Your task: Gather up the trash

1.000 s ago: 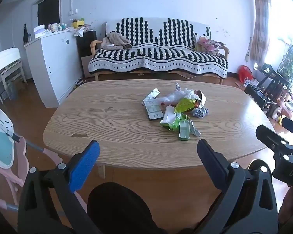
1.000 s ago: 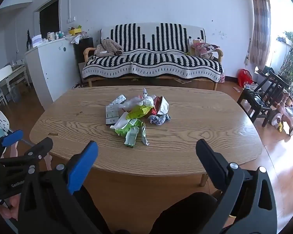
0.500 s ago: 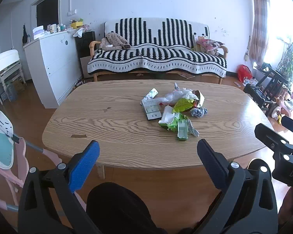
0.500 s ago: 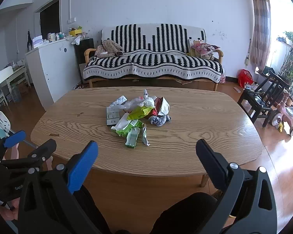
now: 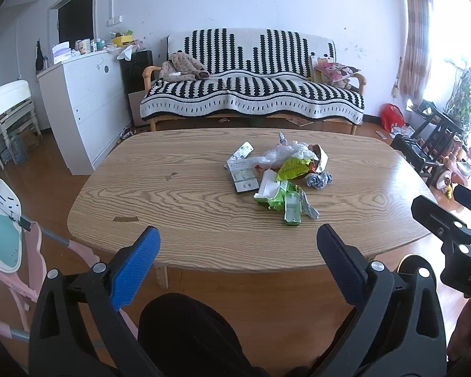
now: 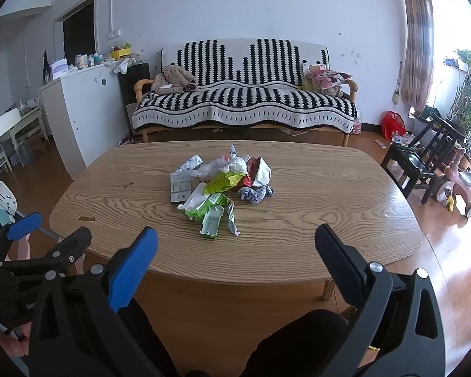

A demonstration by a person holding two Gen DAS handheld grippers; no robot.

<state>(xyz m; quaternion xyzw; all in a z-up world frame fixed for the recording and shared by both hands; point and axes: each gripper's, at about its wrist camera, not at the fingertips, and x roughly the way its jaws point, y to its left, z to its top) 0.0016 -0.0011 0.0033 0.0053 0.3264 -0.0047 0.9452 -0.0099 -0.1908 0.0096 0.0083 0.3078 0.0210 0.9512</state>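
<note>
A pile of trash (image 5: 281,177) lies near the middle of the wooden table (image 5: 179,213): green wrappers, a yellow-green packet, white plastic, flat cartons and a crumpled blue-white scrap. The pile also shows in the right wrist view (image 6: 221,188). My left gripper (image 5: 237,257) is open and empty, held before the table's near edge, well short of the pile. My right gripper (image 6: 235,256) is open and empty too, at the near edge. Each gripper shows at the other view's side, the right one (image 5: 449,229) and the left one (image 6: 31,251).
A black-and-white covered sofa (image 5: 254,88) stands behind the table. A white cabinet (image 5: 84,110) is at the left, a pink child seat (image 5: 6,238) at the near left. A small black chair (image 6: 420,163) and a toy trike (image 6: 455,185) are at the right.
Both grippers have drifted slightly closer to the table; the pile sits a little nearer in both views. Both grippers stay open.
</note>
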